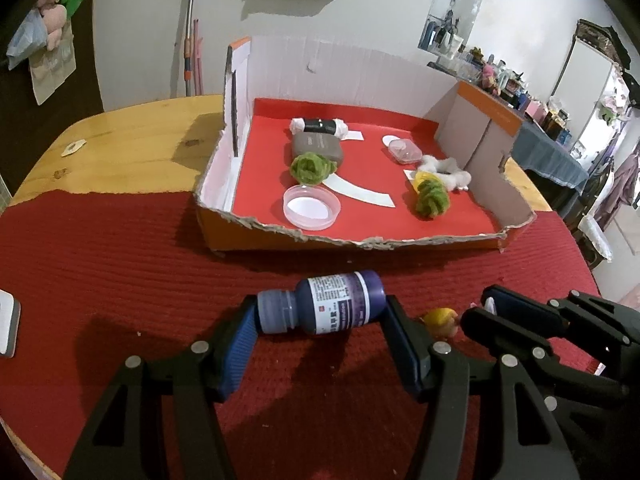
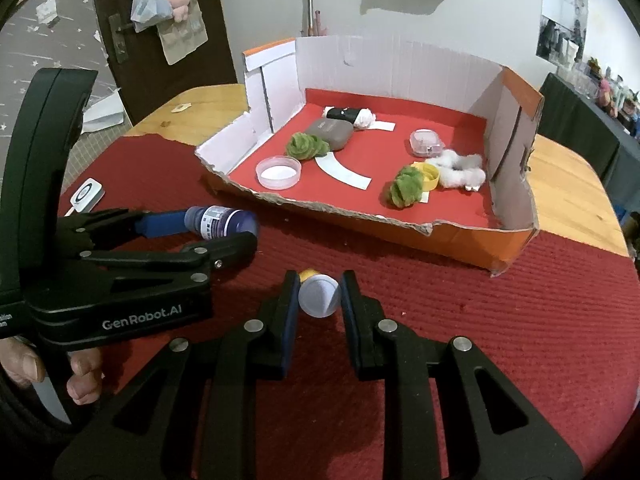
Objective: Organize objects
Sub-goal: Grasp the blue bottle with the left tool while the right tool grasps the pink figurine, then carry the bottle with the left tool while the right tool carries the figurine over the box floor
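A wooden desk (image 1: 132, 136) carries a red mat (image 2: 500, 320) and, behind it, a torn cardboard tray (image 1: 400, 242) holding green pompoms, lids and a grey case. My left hand-held gripper (image 1: 320, 322) clamps a purple bottle (image 1: 324, 306) lying sideways, just above the mat. Beside it, my right hand-held gripper (image 2: 319, 295) is closed on a small toy figure (image 2: 318, 294) with a white base.

Ribbed red woven cloth (image 1: 120, 264), matt, covers a varnished, glossy pale wooden table (image 1: 132, 140). Torn corrugated cardboard tray (image 1: 360, 240), edges rough; smooth red paper lining. Glossy purple plastic bottle (image 1: 340, 304), paper label. Fuzzy green yarn pompoms (image 1: 310, 166). Translucent smooth plastic lid (image 1: 312, 208).
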Demonstrator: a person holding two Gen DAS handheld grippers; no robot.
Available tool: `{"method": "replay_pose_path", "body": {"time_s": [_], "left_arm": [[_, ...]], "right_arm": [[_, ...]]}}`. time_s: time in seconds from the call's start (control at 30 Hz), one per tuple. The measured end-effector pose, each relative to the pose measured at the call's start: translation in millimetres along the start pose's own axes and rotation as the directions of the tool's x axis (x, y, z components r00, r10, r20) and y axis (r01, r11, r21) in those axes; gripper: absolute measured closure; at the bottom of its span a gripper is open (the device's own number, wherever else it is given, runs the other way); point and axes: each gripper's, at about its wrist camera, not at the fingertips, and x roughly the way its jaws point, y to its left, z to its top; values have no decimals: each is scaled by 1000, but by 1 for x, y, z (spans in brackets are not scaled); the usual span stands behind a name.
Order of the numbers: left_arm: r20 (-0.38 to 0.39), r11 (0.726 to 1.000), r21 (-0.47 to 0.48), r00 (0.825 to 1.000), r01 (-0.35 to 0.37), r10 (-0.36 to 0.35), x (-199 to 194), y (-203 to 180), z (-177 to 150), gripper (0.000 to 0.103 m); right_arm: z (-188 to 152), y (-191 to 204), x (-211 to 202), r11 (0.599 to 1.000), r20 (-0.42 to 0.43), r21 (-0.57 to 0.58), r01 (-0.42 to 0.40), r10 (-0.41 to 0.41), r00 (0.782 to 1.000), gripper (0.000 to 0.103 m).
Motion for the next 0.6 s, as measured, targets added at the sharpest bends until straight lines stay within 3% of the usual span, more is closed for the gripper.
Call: {"method": "replay_pose_path", "body": {"time_s": [0.6], "left_arm": [[42,1000,12,999,11,-11,-20,-3,3,40]], "right_arm": [[4,9,-22,1000,40,-24,6,-5,999,83]]}}
